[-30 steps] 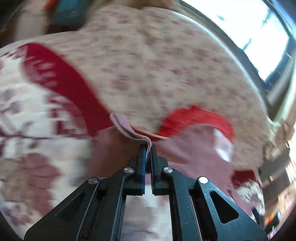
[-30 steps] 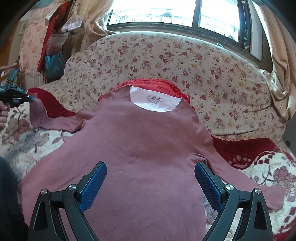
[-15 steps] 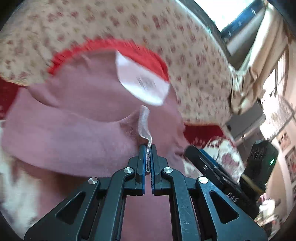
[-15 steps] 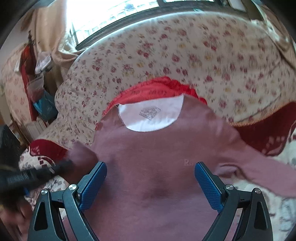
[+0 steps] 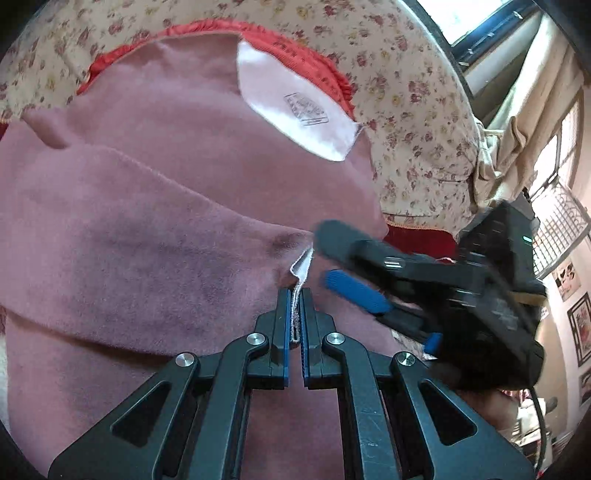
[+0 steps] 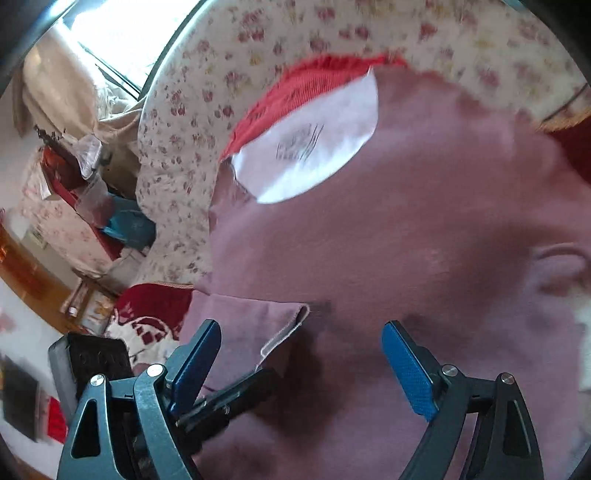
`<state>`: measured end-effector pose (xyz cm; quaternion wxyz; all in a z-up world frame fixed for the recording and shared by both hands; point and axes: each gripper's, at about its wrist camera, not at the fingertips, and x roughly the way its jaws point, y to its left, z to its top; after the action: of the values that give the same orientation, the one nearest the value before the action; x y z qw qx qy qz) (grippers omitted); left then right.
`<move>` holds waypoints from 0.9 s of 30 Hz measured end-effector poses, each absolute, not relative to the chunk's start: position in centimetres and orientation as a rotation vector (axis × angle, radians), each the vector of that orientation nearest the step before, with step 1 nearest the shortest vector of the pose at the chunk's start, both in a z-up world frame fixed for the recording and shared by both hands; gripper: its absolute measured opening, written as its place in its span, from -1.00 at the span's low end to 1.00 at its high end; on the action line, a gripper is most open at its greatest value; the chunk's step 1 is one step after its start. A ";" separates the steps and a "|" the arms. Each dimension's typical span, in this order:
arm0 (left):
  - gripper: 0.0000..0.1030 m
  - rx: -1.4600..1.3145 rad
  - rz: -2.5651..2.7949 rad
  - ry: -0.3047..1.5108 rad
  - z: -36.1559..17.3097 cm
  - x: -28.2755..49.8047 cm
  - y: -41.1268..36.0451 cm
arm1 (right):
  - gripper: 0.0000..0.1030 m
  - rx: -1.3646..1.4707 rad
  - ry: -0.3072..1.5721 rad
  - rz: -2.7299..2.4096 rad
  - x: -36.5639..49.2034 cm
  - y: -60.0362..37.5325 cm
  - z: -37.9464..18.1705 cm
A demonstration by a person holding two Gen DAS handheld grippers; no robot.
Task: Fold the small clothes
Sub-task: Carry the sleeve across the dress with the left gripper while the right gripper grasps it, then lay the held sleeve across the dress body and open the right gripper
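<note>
A mauve long-sleeved top (image 5: 155,192) lies spread on the sofa, its white neck lining (image 5: 295,103) at the back. My left gripper (image 5: 294,295) is shut on the cuff of the top's left sleeve (image 5: 301,266) and holds it over the chest. The folded sleeve also shows in the right wrist view (image 6: 255,325), with the top (image 6: 424,229) under it. My right gripper (image 6: 301,343) is open just above the top's middle, next to the cuff. It shows in the left wrist view (image 5: 343,258) to the right of the cuff.
The sofa has a flowered cover (image 5: 406,85) and a red patterned seat cloth (image 6: 155,302). A red garment (image 6: 310,81) lies under the top's neck. A window (image 5: 480,22) and curtains (image 5: 524,122) are behind the sofa. Cluttered shelves and bags (image 6: 92,192) stand at the left.
My left gripper has carried the sleeve cuff from the far left across onto the top's chest. My right gripper has moved in low over the top, close to the cuff.
</note>
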<state>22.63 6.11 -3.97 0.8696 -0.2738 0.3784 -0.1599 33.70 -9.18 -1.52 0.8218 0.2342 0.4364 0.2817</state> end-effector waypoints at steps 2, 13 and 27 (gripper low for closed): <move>-0.95 -0.553 -0.339 0.783 -3.7 22.2 6.0 | 0.64 0.521 0.950 0.616 33.8 -8.5 -2.1; -0.95 -0.507 -0.353 0.808 -4.4 21.1 5.1 | -0.41 0.424 1.000 0.704 33.3 -5.1 -3.1; -0.56 -0.584 -0.122 0.852 -4.6 18.3 11.2 | -0.96 0.278 0.922 0.628 34.2 -6.0 0.3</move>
<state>18.30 11.22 -4.61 0.8677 -0.2791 0.4072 -0.0583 34.20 -6.04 0.34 0.8393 0.1315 0.4361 0.2968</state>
